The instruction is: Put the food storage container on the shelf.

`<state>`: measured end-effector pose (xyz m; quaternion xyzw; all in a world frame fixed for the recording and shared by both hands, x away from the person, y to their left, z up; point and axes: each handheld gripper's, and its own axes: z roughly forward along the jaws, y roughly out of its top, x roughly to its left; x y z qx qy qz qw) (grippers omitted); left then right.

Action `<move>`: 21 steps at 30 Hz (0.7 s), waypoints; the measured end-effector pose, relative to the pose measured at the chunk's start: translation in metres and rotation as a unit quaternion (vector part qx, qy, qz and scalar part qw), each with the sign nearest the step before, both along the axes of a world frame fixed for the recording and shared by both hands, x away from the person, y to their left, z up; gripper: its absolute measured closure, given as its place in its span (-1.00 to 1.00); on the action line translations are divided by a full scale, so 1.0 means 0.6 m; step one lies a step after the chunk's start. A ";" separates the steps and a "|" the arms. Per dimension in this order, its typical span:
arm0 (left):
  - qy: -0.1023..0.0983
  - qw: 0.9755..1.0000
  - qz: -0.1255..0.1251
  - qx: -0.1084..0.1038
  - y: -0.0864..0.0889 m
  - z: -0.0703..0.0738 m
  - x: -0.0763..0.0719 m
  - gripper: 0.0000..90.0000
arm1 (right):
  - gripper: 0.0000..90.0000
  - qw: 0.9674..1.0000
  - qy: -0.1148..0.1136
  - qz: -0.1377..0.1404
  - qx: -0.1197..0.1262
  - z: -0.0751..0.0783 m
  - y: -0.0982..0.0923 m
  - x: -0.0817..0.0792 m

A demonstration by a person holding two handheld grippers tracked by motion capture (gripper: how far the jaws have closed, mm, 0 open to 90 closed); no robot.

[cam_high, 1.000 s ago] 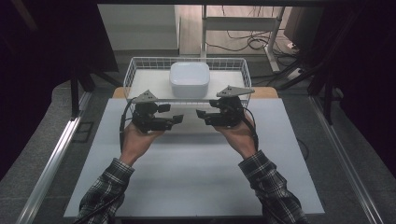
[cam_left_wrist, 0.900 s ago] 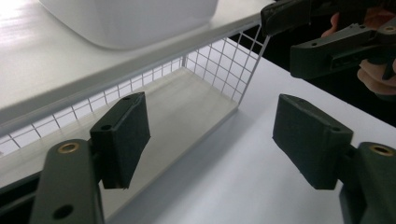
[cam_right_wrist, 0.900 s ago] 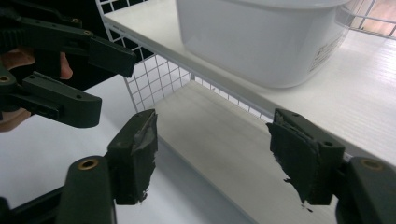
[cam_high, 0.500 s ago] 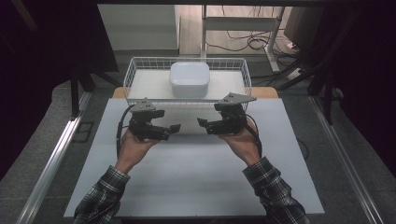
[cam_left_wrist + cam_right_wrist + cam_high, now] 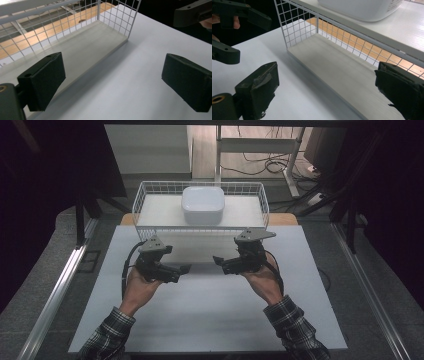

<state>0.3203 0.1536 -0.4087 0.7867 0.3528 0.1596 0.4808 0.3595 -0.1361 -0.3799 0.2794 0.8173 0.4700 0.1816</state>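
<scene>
Hands have pulled back toward the person over the last second, so both grippers sit farther from the wire basket [image 5: 260, 207], looks like a reset, nothing started. Left gripper [image 5: 184, 268] and right gripper [image 5: 218, 260] both gape wide, empty. White container [image 5: 202, 205] sits on the basket's shelf, well beyond both.

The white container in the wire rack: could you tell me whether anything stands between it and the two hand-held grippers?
Yes: the wire rack's front mesh wall. The white container sits on the rack's upper shelf behind it, while the left hand-held gripper and right hand-held gripper are held open over the white table in front, so going over the rim looks likeliest.
</scene>
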 end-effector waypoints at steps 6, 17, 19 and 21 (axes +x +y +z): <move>-0.007 1.000 0.004 0.006 0.002 -0.011 -0.011 -0.92 | -0.94 1.000 -0.006 0.003 -0.005 -0.005 -0.007 -0.011; -0.008 1.000 0.006 0.009 0.002 -0.037 -0.031 -0.90 | -0.97 1.000 -0.015 -0.002 -0.010 -0.027 -0.016 -0.029; -0.009 1.000 0.007 0.011 0.001 -0.044 -0.035 -0.90 | -0.98 1.000 -0.016 -0.004 -0.012 -0.032 -0.018 -0.032; -0.007 1.000 0.004 0.015 -0.001 -0.050 -0.038 -0.90 | -0.98 1.000 -0.015 -0.003 -0.013 -0.039 -0.020 -0.035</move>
